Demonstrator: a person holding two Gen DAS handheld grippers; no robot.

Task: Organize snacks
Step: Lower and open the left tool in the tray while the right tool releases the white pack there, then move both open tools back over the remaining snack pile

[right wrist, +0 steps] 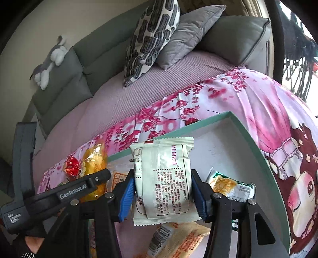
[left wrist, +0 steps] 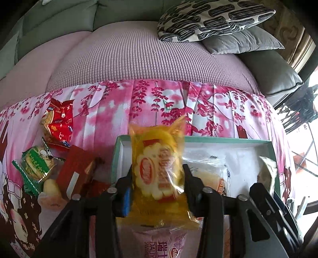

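landmark: shallow green-rimmed box (left wrist: 228,140), white inside, on the pink floral sheet (left wrist: 163,103) spread over a sofa seat
left hand-held gripper (left wrist: 158,172): over the box's left end; yellow snack pack (left wrist: 158,158) stands upright between its fingers, blurred. Jaws partly apart; cannot tell if the pads still press the pack
yellow snack pack: top pokes past the box's far rim, bottom inside the box
right hand-held gripper (right wrist: 163,190): over the box interior, blue pads (right wrist: 127,190) clamped on both sides of a white snack pack (right wrist: 163,176), printed back side facing the camera
white snack pack: above the box floor, gripped mid-height
inside box: pink Swiss-roll pack (left wrist: 159,244) at near edge under the left gripper; clear-wrapped pastry (left wrist: 208,172) mid-box; green-and-gold pack (right wrist: 232,186) right of the white pack; orange-printed pack with barcode (right wrist: 178,238) below it
left of box, on the sheet: red snack pack (left wrist: 57,123), green snack pack (left wrist: 36,166), dark red pack (left wrist: 75,170), pale bun-like piece (left wrist: 50,190)
beyond box: patterned black-white cushion (left wrist: 214,17), grey cushion (left wrist: 244,41), plush toy (right wrist: 49,61) on the sofa back
person: hand partly visible (right wrist: 31,246) under the left gripper's handle
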